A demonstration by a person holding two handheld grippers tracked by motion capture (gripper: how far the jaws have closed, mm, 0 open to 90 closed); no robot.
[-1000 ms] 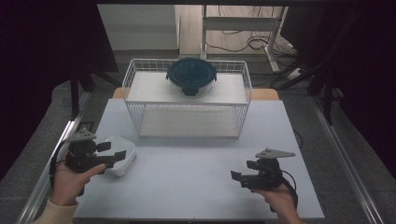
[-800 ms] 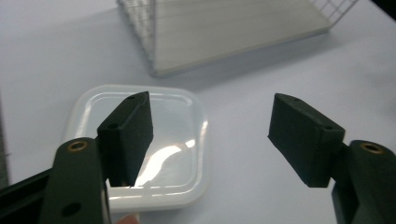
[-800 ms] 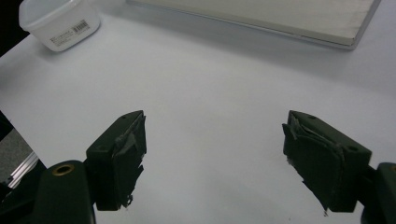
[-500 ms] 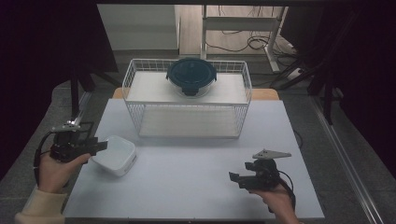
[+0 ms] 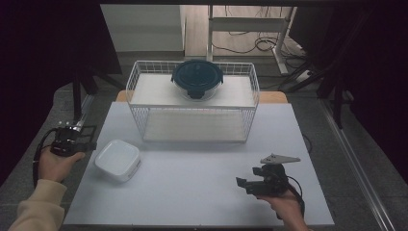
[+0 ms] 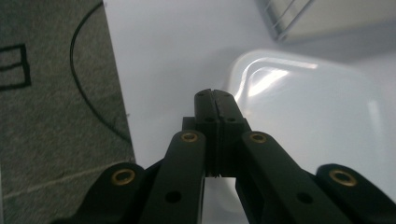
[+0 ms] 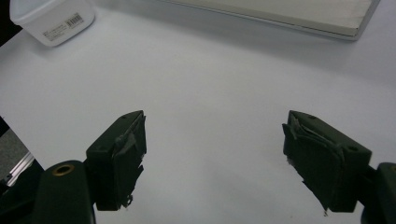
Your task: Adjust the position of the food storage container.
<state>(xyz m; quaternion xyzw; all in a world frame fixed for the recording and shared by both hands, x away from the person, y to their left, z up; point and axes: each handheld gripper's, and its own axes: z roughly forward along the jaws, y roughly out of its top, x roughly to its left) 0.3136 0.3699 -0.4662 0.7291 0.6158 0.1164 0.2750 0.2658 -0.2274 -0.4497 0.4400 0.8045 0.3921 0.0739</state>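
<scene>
The left gripper (image 5: 79, 143) sat just left of the white tub (image 5: 118, 159), apart from it; its jaws had just been closing and met with nothing between them. The right gripper (image 5: 250, 185), well to the tub's right, stood wide open and empty. The step looked like a release just finished or a fresh approach; a next grip would call for reopening over the tub's rim. The right gripper view showed a barcode label on the tub's side. The high view showed a wire basket (image 5: 243, 118) behind the tub, holding a dark lidded bowl (image 5: 197, 78).
</scene>
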